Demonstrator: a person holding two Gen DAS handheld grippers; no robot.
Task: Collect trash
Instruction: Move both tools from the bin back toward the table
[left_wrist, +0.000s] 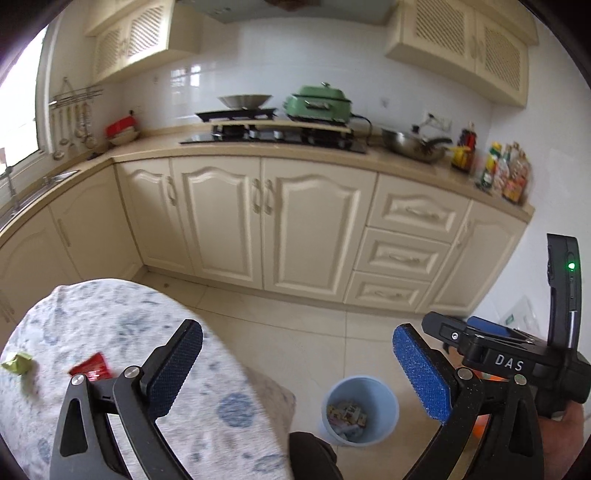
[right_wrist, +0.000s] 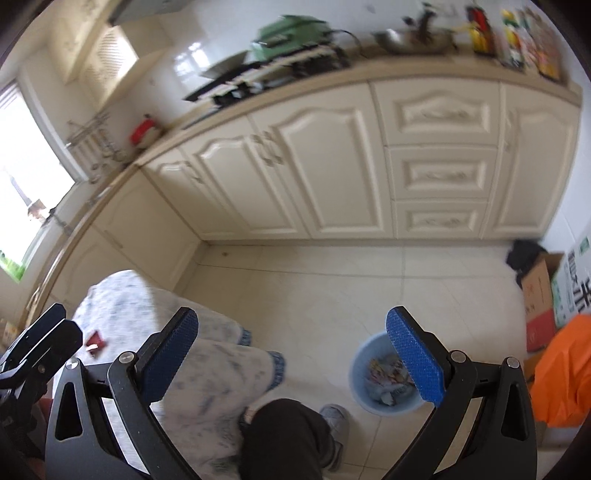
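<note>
While both grippers hang in the air over a kitchen floor, neither one holds anything: the left gripper has its jaws spread wide with only floor and cloth showing between the blue pads, and the right gripper stands just as wide and just as empty

In the left wrist view a light blue trash bin sits on the pale floor tiles at about 5 o'clock from the picture's centre, just inside the right-hand finger, with crumpled wrappers lying in its bottom. At 8 o'clock a table under a white cloth with blue flowers fills the lower left; on it lie a red wrapper and, well apart at the far left edge, a green wrapper. The red one lies just beside the left-hand finger and I cannot tell whether they touch. The other gripper's black body shows at 4 o'clock

In the right wrist view the same trash bin stands at 5 o'clock, partly behind the right-hand blue pad. The red wrapper lies on the cloth at 8 o'clock. A person's dark trouser leg and grey shoe show at 6 o'clock, the shoe near the bin. An orange bag and cardboard boxes sit at 4 o'clock. Cream cabinets run along the top, blurred
</note>
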